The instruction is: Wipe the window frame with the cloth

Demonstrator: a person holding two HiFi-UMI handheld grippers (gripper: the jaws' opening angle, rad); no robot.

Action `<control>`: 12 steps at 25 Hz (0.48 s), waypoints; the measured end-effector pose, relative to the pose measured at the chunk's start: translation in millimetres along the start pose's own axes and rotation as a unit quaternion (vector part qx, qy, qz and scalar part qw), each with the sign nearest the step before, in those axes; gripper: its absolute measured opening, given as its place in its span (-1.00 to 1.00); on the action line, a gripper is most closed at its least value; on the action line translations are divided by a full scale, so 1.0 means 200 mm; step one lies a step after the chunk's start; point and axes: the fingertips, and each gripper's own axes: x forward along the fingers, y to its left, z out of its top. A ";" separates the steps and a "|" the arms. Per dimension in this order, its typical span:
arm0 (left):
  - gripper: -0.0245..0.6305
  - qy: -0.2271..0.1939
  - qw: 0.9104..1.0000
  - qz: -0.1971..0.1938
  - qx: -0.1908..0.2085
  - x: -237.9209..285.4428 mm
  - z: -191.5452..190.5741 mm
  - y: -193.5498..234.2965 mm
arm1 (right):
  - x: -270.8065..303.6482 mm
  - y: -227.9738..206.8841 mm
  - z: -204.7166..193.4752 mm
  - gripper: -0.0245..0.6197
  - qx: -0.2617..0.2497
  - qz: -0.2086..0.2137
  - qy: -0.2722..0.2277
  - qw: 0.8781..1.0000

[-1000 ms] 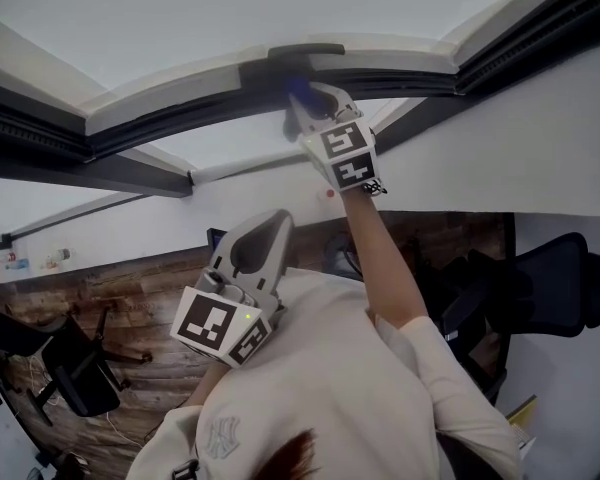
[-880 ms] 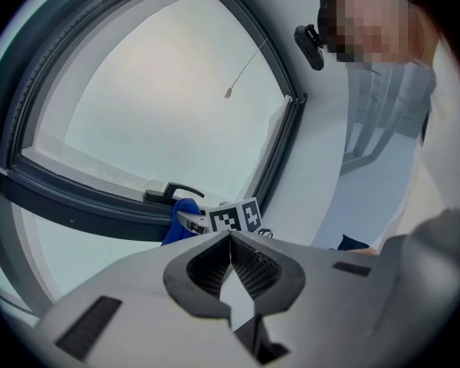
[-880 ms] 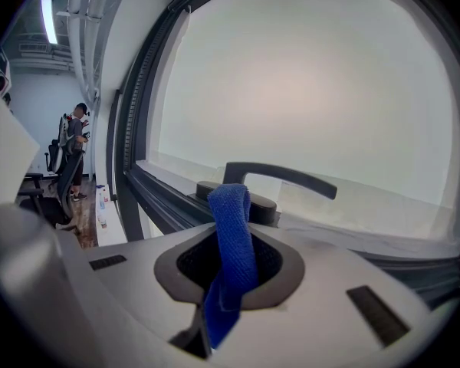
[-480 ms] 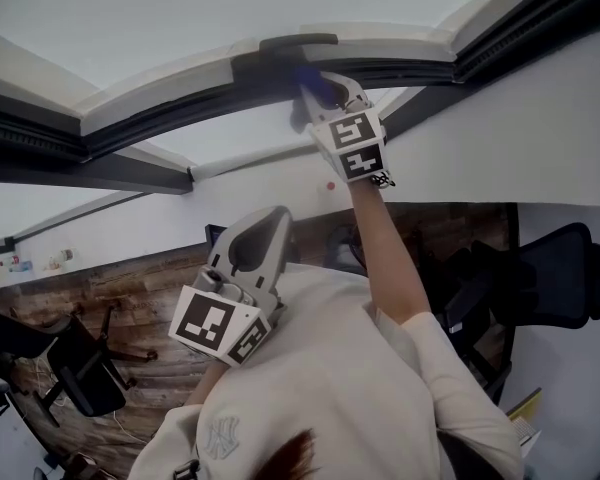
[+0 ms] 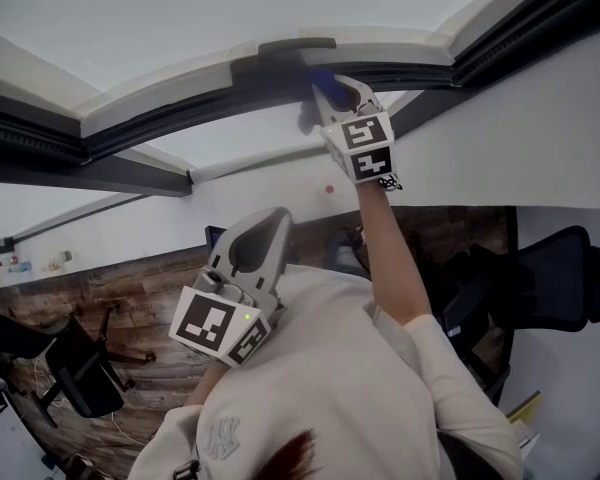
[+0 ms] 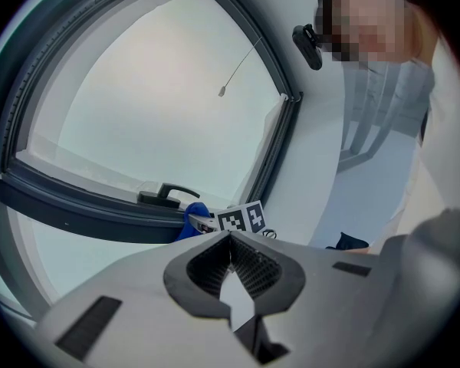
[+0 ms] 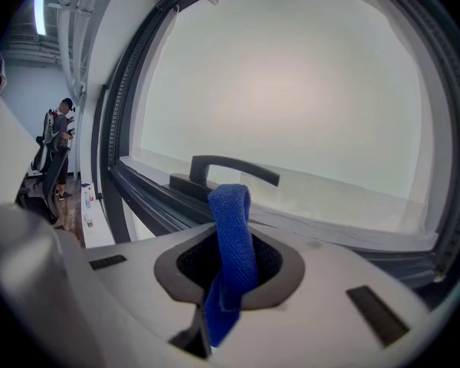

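A dark window frame with a black handle runs across the top of the head view. My right gripper is raised to it, just right of the handle, shut on a blue cloth that rests against the frame. In the right gripper view the folded cloth sticks up between the jaws, with the handle and frame rail just beyond it. My left gripper hangs low by the chest, shut and empty. In its own view the left gripper points towards the cloth.
Black office chairs stand on the wooden floor below. A white sill runs under the window. A blind cord hangs before the pane. Another person stands far off at the left of the right gripper view.
My right gripper has slid the blue cloth rightwards along the frame, past the handle. The left gripper has stayed where it was.
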 end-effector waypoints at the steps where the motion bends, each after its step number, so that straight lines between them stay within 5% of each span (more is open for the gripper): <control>1: -0.90 0.000 1.000 0.000 0.001 0.00 0.00 0.00 | 0.00 -0.01 -0.01 -0.76 0.001 -0.003 0.000 1.000; 12: -0.90 -0.004 1.000 -0.004 0.008 0.01 0.02 -0.01 | -0.04 -0.07 -0.04 -0.76 0.022 -0.017 -0.002 1.000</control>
